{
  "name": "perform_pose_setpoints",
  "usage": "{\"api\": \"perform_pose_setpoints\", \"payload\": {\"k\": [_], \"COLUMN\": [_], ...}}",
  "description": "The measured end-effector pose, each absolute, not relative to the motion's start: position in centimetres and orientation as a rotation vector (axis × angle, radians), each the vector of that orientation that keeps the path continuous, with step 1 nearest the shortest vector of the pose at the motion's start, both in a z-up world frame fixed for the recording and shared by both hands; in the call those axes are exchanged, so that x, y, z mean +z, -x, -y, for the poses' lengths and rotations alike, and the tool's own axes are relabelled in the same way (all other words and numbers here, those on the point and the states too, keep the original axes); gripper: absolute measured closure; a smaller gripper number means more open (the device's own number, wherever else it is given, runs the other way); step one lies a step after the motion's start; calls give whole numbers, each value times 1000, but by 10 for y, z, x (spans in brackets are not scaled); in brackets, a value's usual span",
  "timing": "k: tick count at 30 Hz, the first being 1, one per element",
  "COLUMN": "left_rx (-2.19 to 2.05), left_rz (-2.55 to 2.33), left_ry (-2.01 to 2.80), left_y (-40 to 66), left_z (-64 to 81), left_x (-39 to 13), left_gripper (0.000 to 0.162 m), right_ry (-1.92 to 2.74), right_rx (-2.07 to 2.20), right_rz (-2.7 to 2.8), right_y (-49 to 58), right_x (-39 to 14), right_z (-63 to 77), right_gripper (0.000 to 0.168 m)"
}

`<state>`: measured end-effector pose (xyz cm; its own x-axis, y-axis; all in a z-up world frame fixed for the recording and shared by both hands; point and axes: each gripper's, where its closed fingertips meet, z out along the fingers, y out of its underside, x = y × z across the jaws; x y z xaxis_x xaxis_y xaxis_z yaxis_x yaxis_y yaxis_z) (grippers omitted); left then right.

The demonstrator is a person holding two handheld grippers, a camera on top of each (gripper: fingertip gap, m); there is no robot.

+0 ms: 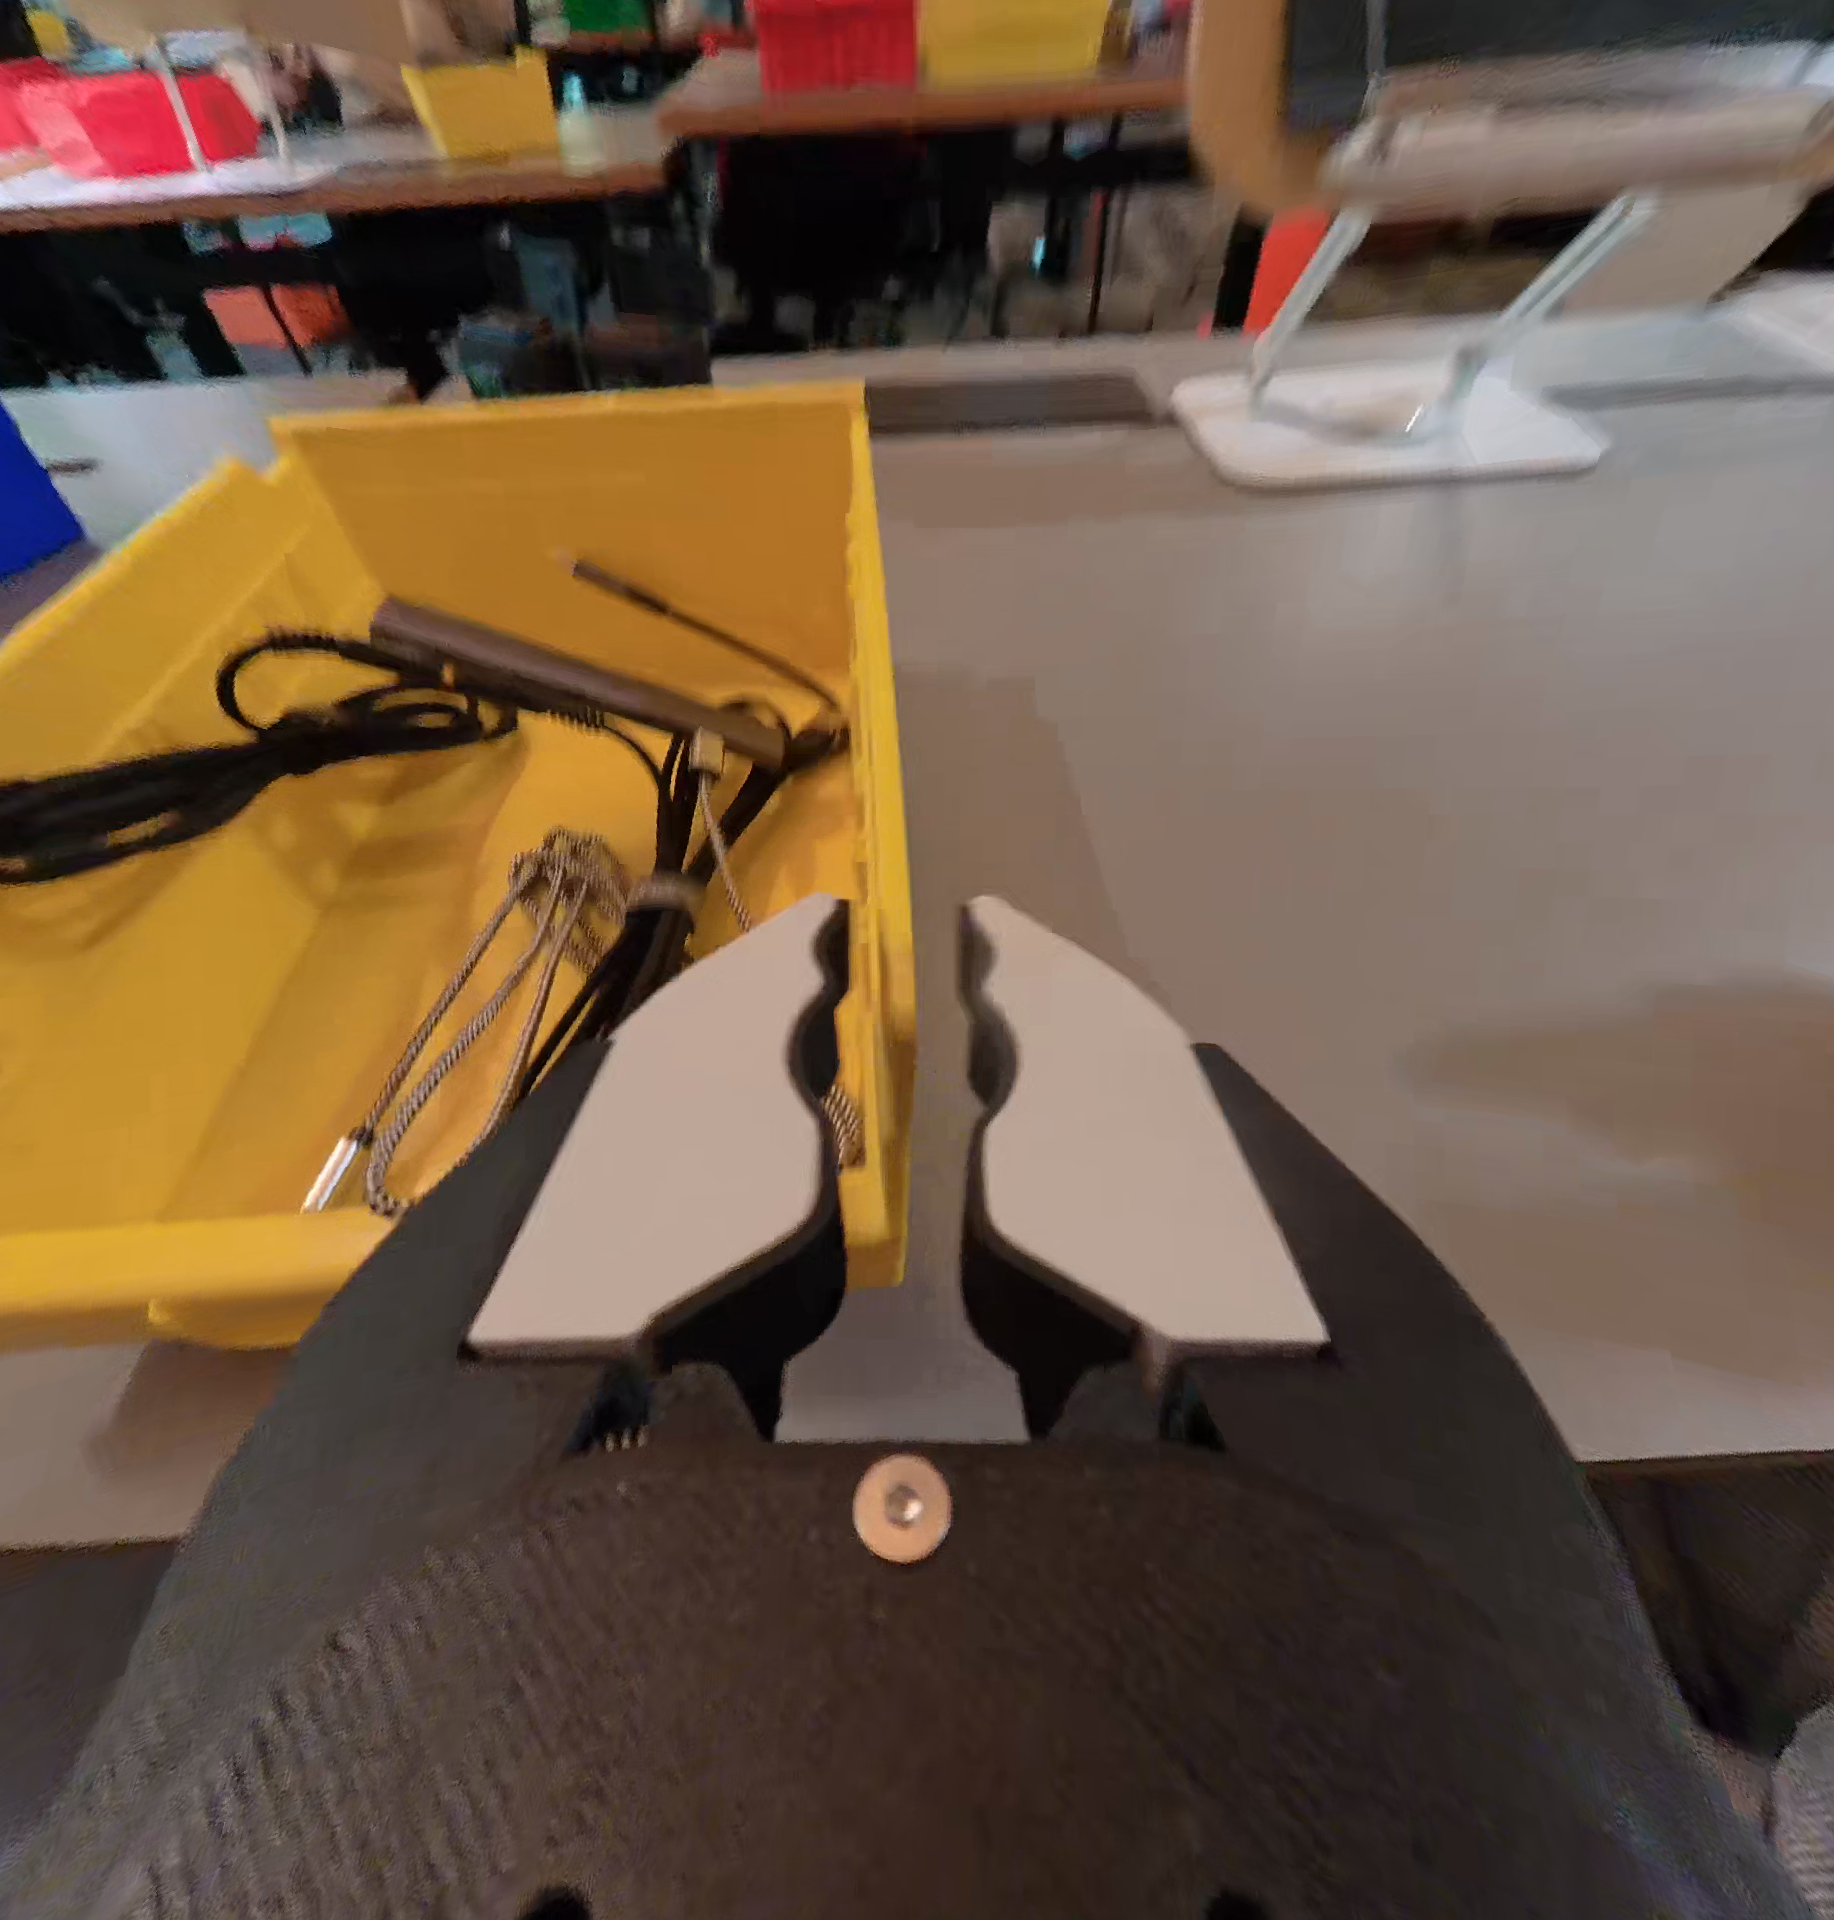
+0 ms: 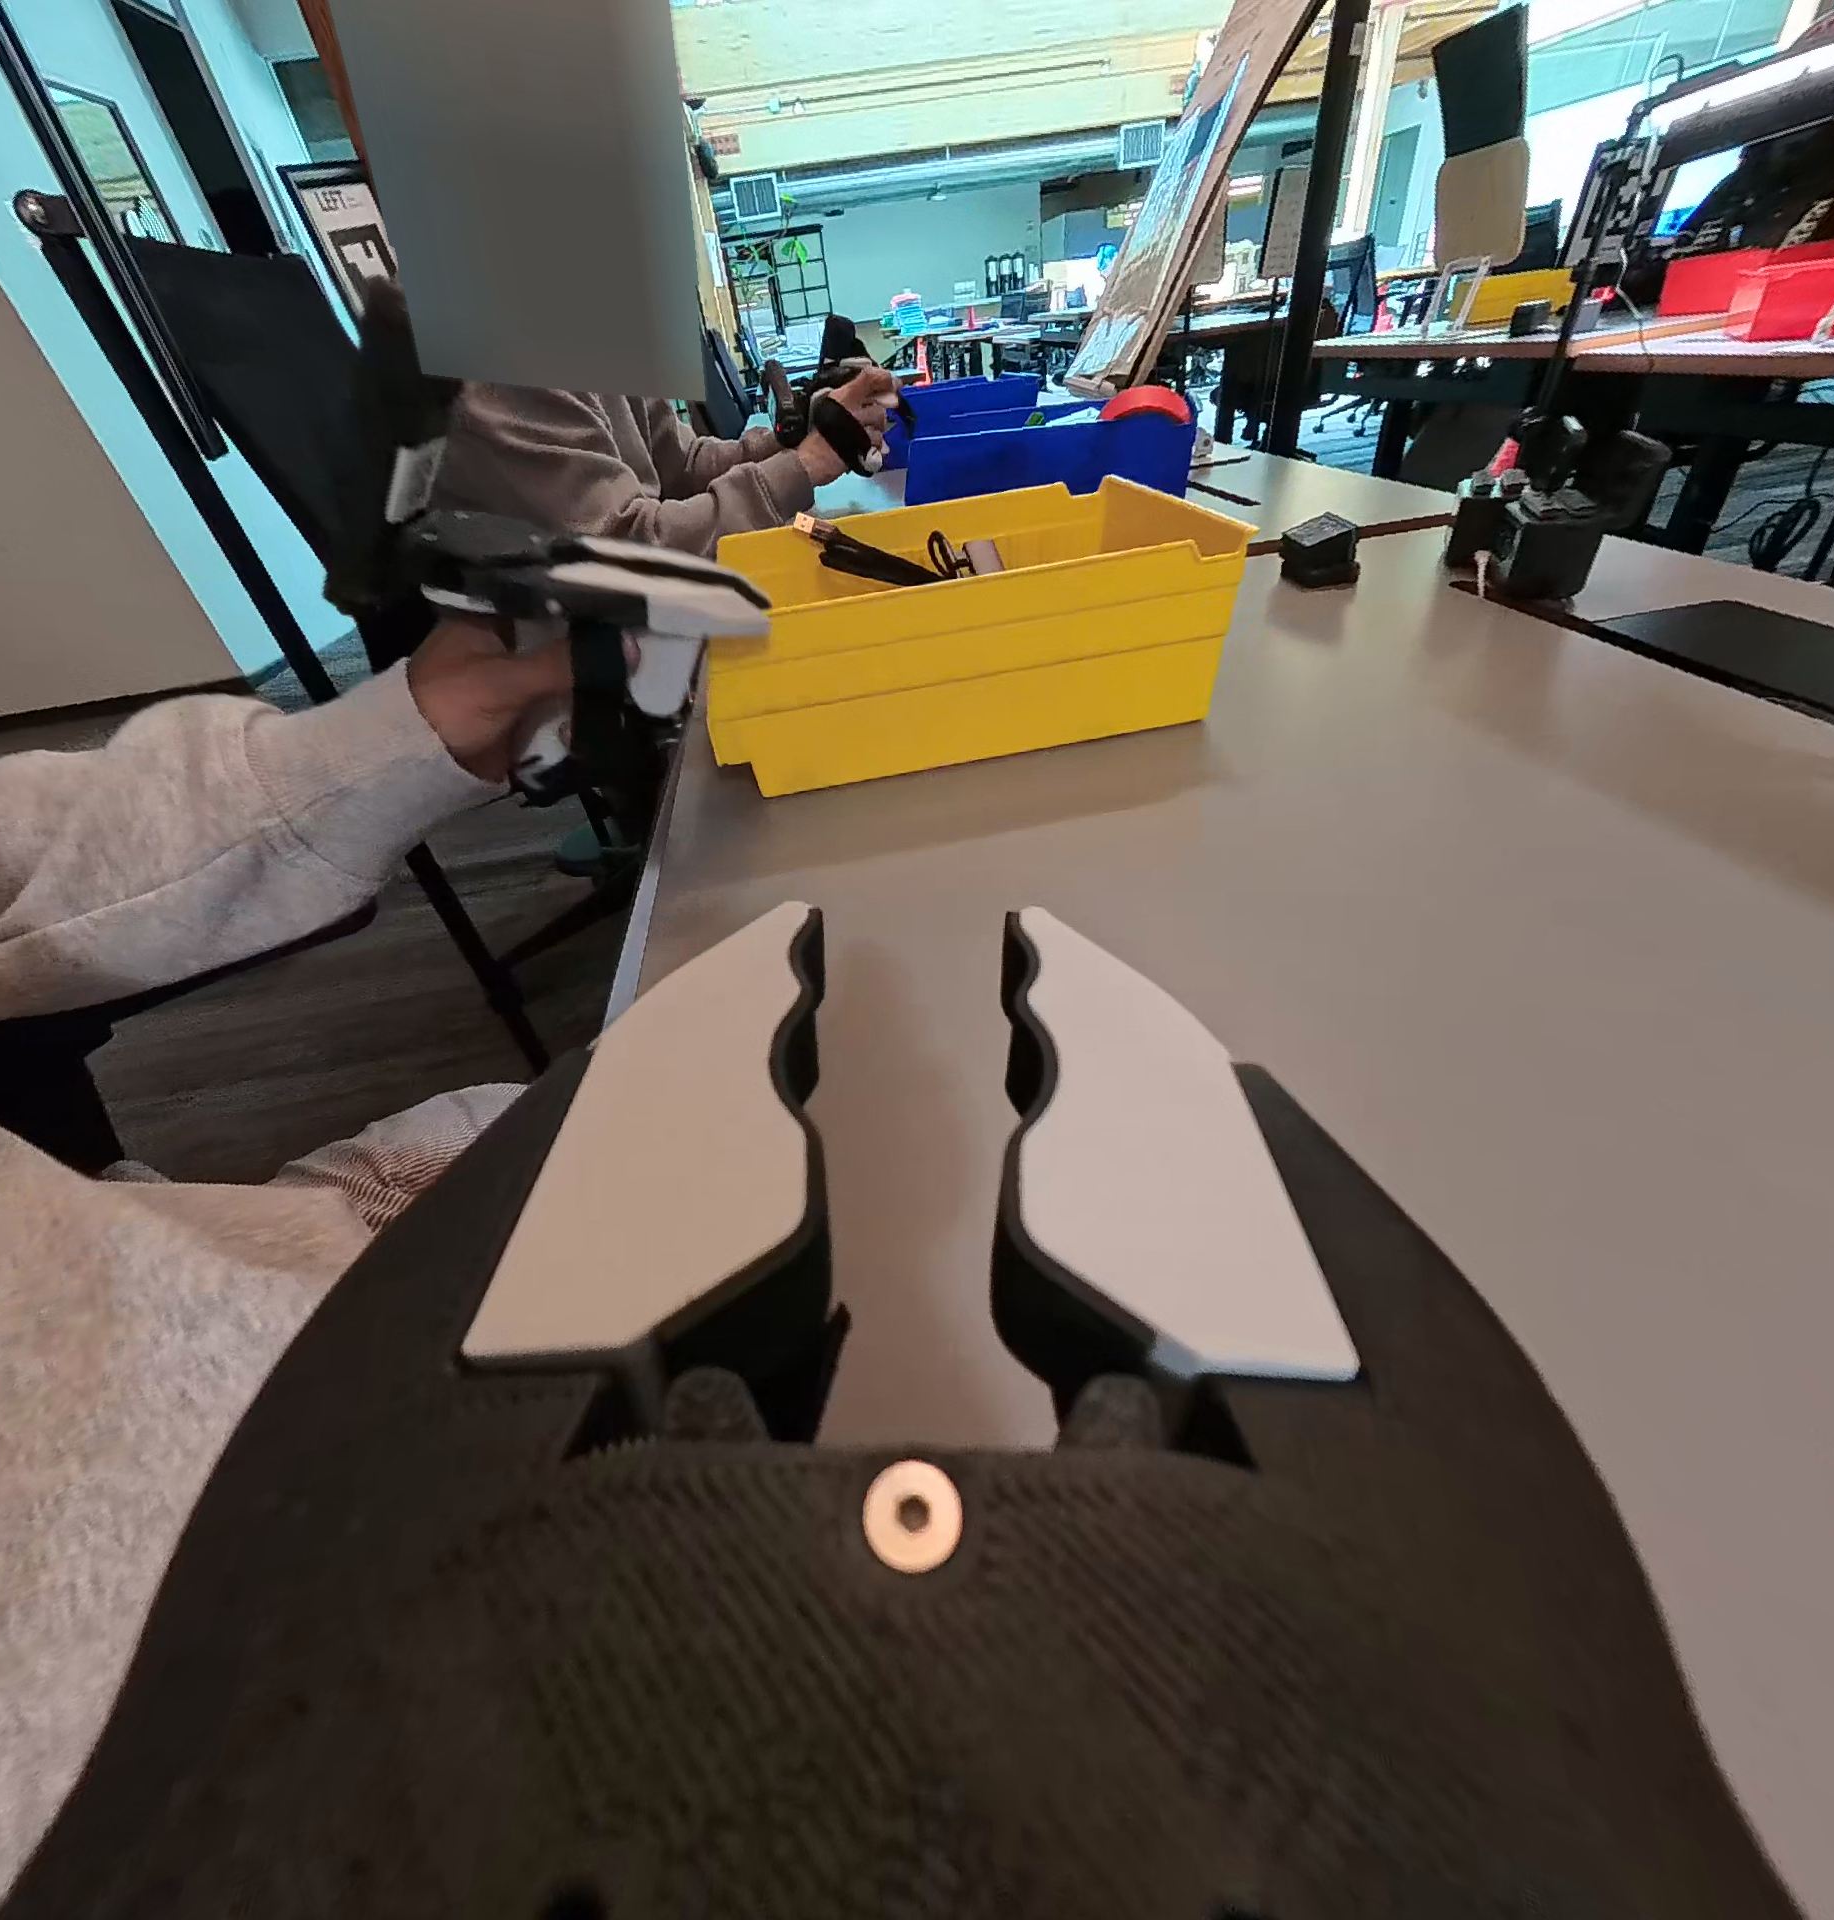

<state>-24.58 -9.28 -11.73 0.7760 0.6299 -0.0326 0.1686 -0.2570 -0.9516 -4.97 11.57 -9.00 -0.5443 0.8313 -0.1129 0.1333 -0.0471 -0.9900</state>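
A yellow bin (image 1: 601, 499) stands on the grey table (image 1: 1360, 831) and holds black cables (image 1: 165, 790), braided grey cables (image 1: 456, 1029) and a dark grey hub (image 1: 570, 681). My left gripper (image 1: 902, 914) is open and empty, its jaws a narrow gap apart, hovering over the bin's near right corner. In the right wrist view the same bin (image 2: 975, 665) sits at the table's left edge with the left gripper (image 2: 726, 613) beside its near end. My right gripper (image 2: 911, 920) is open and empty above bare table (image 2: 1412, 935), well short of the bin.
A white stand (image 1: 1391, 426) sits at the back right. Blue bins (image 2: 1038, 457) stand behind the yellow one, a small black block (image 2: 1320, 551) and black devices (image 2: 1547, 520) farther right. Another person's sleeve (image 2: 622, 468) shows beyond. Red and yellow bins (image 1: 840, 42) fill distant tables.
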Motion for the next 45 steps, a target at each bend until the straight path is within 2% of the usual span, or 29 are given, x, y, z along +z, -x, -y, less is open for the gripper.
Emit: {"api": "perform_pose_setpoints", "payload": {"k": [1, 4, 7, 9, 11, 13, 15, 17, 18, 19, 20, 25, 32, 35, 39, 45], "left_rx": [485, 484, 286, 2, -250, -262, -230, -229, -236, -242, -257, -110, -4, -79, -182, -371], "left_rz": [605, 603, 712, 863, 991, 1096, 1190, 1219, 1195, 1165, 1138, 948, 657, 501, 292, 91], "left_ry": [1760, 1668, 1686, 1726, 1716, 1708, 1794, 1824, 1789, 1740, 1719, 1680, 1456, 1388, 1393, 1392], "left_y": [245, 261, 293, 315, 333, 360, 382, 399, 406, 411, 412, 408, 363, 313, 231, 120], "left_z": [93, 103, 109, 103, 91, 83, 78, 70, 65, 60, 57, 51, 39, 11, -45, -120], "left_x": [-104, -65, -57, -75, -95, -116, -145, -159, -154, -145, -138, -77, 74, 120, 128, 74], "left_gripper": [132, 129, 126, 108, 102, 98, 79, 84, 107, 139, 152, 154, 154, 154, 154, 154], "right_ry": [1026, 1030, 1041, 1047, 1050, 1055, 1066, 1077, 1085, 1096, 1109, 1170, 1163, 1151, 1119, 1123], "right_rx": [1643, 1644, 1640, 1626, 1597, 1565, 1532, 1499, 1481, 1463, 1445, 1410, 1376, 1380, 1406, 1490], "right_rz": [1681, 1669, 1666, 1663, 1658, 1649, 1634, 1617, 1608, 1598, 1586, 1529, 1493, 1510, 1505, 1453], "right_y": [50, 48, 47, 44, 41, 36, 31, 25, 21, 18, 15, -3, -19, -17, -14, -10], "right_x": [-90, -89, -90, -90, -91, -92, -92, -92, -92, -93, -94, -95, -89, -90, -84, -76], "right_z": [-116, -118, -120, -122, -124, -128, -133, -138, -141, -145, -148, -161, -164, -159, -153, -142], "right_gripper": [135, 135, 135, 135, 135, 136, 136, 136, 136, 136, 136, 136, 136, 136, 139, 136]}}
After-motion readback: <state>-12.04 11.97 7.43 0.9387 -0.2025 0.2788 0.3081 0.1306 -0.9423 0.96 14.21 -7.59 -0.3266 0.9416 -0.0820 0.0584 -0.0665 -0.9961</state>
